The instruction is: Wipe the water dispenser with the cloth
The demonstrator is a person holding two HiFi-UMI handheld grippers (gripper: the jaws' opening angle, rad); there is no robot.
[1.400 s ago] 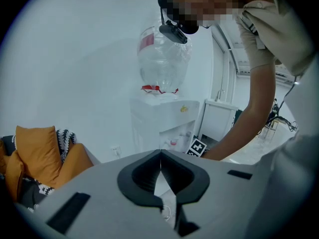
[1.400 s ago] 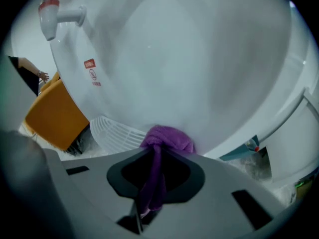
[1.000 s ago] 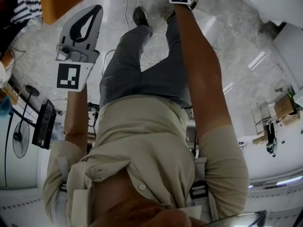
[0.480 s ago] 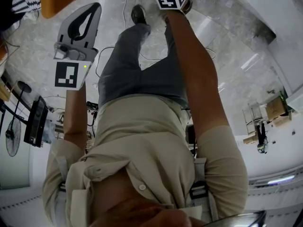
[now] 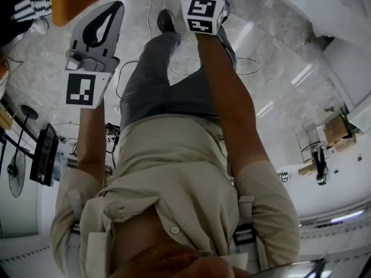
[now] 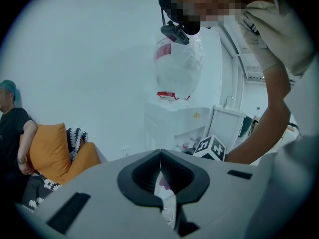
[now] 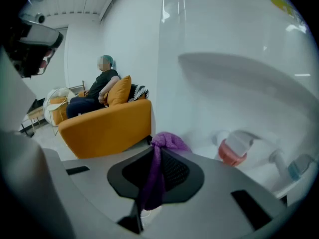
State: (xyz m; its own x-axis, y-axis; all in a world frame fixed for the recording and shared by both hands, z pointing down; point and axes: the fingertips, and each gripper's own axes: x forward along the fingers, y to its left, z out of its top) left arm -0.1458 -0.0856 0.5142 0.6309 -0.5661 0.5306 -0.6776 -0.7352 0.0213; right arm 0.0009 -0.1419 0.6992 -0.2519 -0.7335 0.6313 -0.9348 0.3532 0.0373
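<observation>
Right gripper (image 7: 157, 152): jaws clamped on the purple cloth (image 7: 168, 141). The cloth bunches past the jaw tips, near the dispenser (image 7: 234, 78) front and its red tap (image 7: 230, 153). Left gripper (image 6: 160, 156): jaws together, nothing between them, well apart from the dispenser. An orange sofa (image 7: 107, 126) stands left.

Nothing is legible; the bottle's red label (image 6: 163, 51) is blurred.

From my right gripper (image 7: 155, 153), the water dispenser (image 7: 234, 39) stands at two o'clock, the sofa (image 7: 107, 126) at ten with a person (image 7: 99, 88) seated on it; the cloth (image 7: 169, 141) sits between my jaws.
</observation>
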